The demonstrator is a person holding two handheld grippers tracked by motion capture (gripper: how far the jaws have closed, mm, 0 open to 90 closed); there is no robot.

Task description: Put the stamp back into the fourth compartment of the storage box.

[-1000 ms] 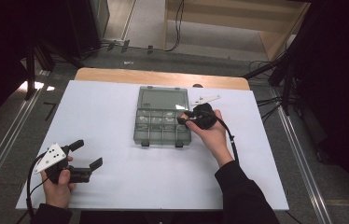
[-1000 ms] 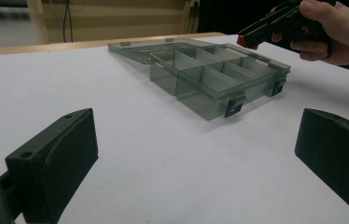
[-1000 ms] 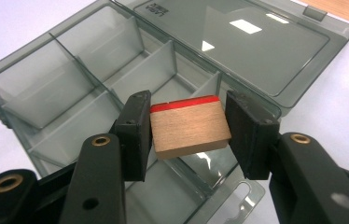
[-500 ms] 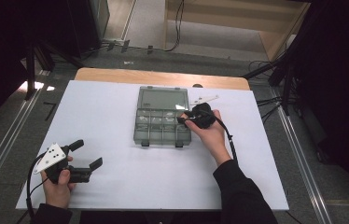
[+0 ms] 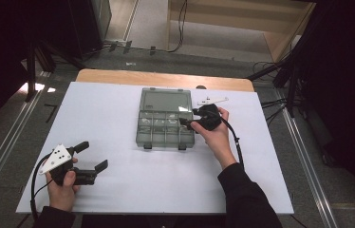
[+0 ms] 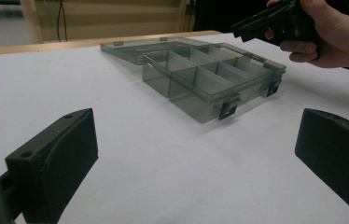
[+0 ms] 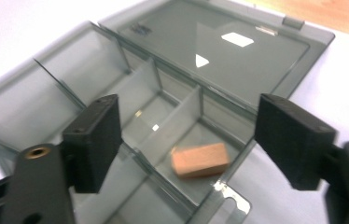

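The right gripper [image 7: 186,140], jaws just opened and empty, hung over the compartment box [image 5: 166,124], where the wooden block [image 7: 200,159] lay released in a corner compartment; withdrawal seemed due next.

Box [image 7: 163,116]: lower left corner and near wall cut by the right gripper view's bottom edge, part of its compartments hidden behind the black jaws; picture slightly blurred. Block [image 7: 200,160]: material too blurred to tell. White item [image 5: 212,100], upper right of the high view: too small to identify.
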